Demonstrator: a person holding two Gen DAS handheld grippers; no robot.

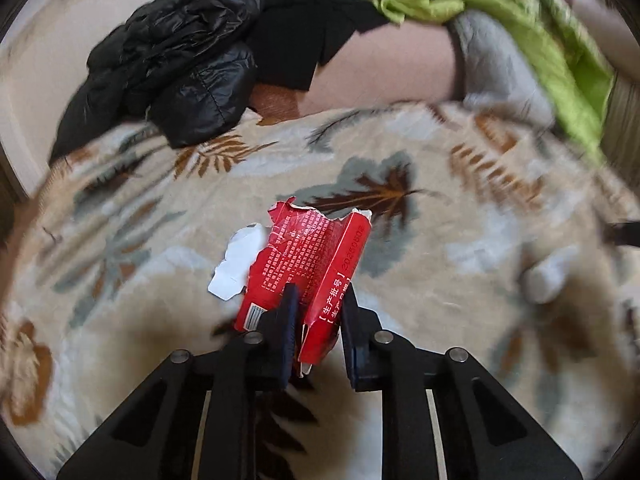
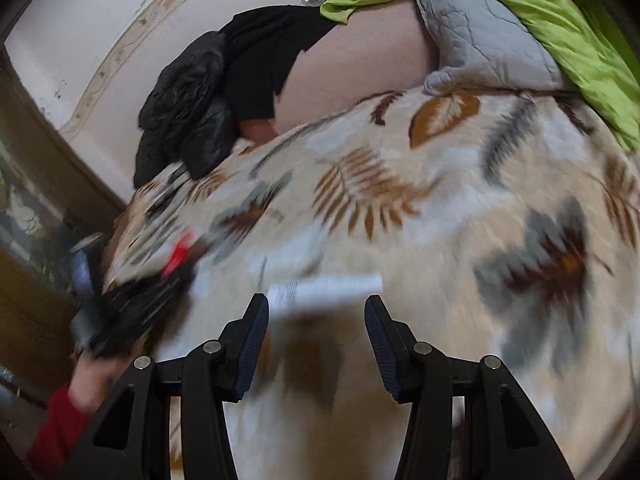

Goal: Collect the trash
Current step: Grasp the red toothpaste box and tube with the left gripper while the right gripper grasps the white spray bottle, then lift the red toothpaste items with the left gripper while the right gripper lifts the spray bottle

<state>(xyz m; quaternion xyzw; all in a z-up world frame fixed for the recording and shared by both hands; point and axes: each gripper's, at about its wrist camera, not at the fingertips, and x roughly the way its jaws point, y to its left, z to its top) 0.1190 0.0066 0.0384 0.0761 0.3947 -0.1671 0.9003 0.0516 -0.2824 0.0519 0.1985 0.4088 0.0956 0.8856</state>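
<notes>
My left gripper [image 1: 318, 292] is shut on a torn red cardboard box [image 1: 316, 256] with white print, held above a leaf-patterned blanket [image 1: 440, 200]. A torn white flap [image 1: 240, 260] hangs at the box's left side. My right gripper [image 2: 317, 306] is open and empty, its fingers on either side of a blurred white paper strip [image 2: 324, 286] lying on the blanket [image 2: 400, 184]. Whether it touches the strip I cannot tell. The left gripper with the red box [image 2: 178, 254] shows blurred at the left of the right wrist view. A small white scrap [image 1: 546, 276] lies on the blanket at the right.
A black puffer jacket [image 1: 172, 68] and black garment [image 1: 308, 28] lie at the far side by the wall. A green cloth [image 1: 520, 20] and a grey quilted pillow [image 2: 480, 28] lie at the back right. A wooden frame [image 2: 36, 140] stands at the left.
</notes>
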